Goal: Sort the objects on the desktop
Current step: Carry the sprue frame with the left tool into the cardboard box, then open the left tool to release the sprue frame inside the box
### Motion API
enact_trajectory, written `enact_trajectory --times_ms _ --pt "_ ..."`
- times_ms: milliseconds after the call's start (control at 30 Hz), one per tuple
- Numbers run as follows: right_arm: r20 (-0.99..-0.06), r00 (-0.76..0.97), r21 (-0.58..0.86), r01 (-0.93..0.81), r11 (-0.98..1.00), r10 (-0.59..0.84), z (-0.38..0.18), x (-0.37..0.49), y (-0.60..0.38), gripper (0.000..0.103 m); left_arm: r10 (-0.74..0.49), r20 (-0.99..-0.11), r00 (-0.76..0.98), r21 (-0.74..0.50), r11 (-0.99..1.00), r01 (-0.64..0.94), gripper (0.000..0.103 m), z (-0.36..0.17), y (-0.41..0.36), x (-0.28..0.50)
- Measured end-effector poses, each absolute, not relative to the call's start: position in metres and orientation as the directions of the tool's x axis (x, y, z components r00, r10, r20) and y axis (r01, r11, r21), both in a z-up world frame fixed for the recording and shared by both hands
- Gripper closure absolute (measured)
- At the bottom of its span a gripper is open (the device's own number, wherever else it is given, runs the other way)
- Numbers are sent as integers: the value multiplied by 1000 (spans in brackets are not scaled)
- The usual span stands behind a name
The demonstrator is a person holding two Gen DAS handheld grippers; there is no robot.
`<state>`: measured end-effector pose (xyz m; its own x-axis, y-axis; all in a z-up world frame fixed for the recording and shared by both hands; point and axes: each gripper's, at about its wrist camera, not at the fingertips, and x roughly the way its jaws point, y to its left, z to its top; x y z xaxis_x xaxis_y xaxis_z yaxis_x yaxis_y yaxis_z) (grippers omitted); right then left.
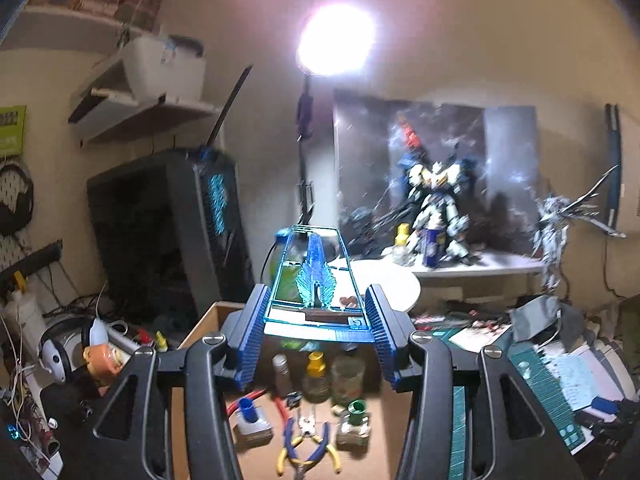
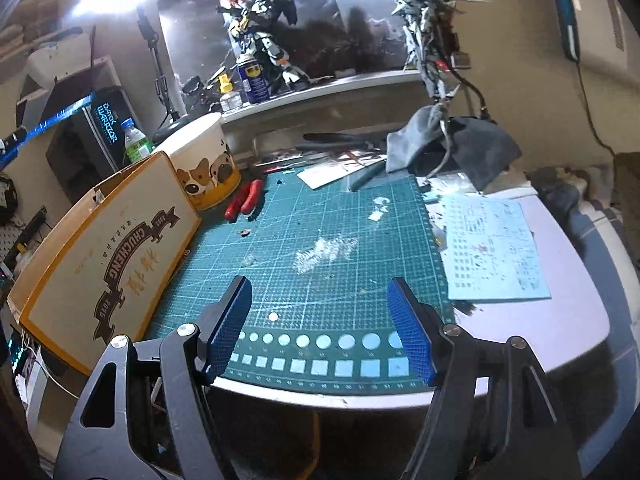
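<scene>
My left gripper (image 1: pixel 317 296) is shut on a clear blue plastic parts frame (image 1: pixel 310 256) with a feathered wing piece in it. The frame sticks out forward, held in the air above an open wooden box (image 1: pixel 200 332). Inside that box are small bottles (image 1: pixel 316 376) and blue-and-yellow pliers (image 1: pixel 306 446). My right gripper (image 2: pixel 318 286) stands open over the near part of the green cutting mat (image 2: pixel 320 216), with nothing between its fingers. On the mat's far left lie red-handled nippers (image 2: pixel 244 198).
The wooden box's printed side (image 2: pixel 112 252) stands at the mat's left, a corgi-print tin (image 2: pixel 204 160) behind it. A pale blue decal sheet (image 2: pixel 492 248) lies right of the mat, a grey cloth (image 2: pixel 472 148) beyond. Robot models (image 2: pixel 264 36) and a spray can (image 2: pixel 250 78) fill the back shelf.
</scene>
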<state>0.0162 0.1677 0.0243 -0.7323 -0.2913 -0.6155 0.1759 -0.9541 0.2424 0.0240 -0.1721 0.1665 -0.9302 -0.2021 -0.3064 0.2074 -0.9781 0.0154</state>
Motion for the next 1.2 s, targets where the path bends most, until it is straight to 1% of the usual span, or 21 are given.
enact_trajectory --times_ms 100,167,267,400,533,600,733,867,933,1033,1200 --pt "-618 -727 246 183 -952 -299 23 8 163 36 -207 -367 -907 -6 -974 225 54 152 -189 12" --pt "-621 -721 248 190 -950 -306 23 4 160 36 -179 -408 -895 -59 -973 222 54 149 -201 6" --pt "-624 -713 246 209 -947 -319 23 -2 153 36 -196 -445 -874 -40 -970 238 54 148 -206 -2" --pt "-619 -710 241 236 -941 -337 26 -7 144 36 -151 -537 -830 -52 -976 211 54 150 -225 -29" --pt "-611 -712 249 242 -938 -346 27 -14 141 36 -185 -591 -785 22 -976 214 54 147 -241 -51" --pt "-608 -714 253 241 -937 -347 26 -16 142 36 -184 -620 -762 39 -978 204 54 143 -244 -56" --pt "-613 -711 262 229 -938 -345 23 -21 145 36 -145 -691 -708 22 -983 180 54 132 -251 -58" --pt "-625 -702 266 218 -939 -340 17 -27 148 36 -101 -725 -681 -24 -985 172 54 130 -251 -44" --pt "-629 -699 264 218 -940 -339 15 -29 148 36 -80 -727 -682 -36 -987 154 56 135 -247 -34" --pt "-632 -696 267 218 -939 -341 13 -30 149 36 -62 -731 -679 -31 -992 123 69 141 -242 -28" --pt "-641 -681 276 227 -934 -355 9 -35 144 36 -107 -753 -649 11 -989 150 69 127 -246 -54"
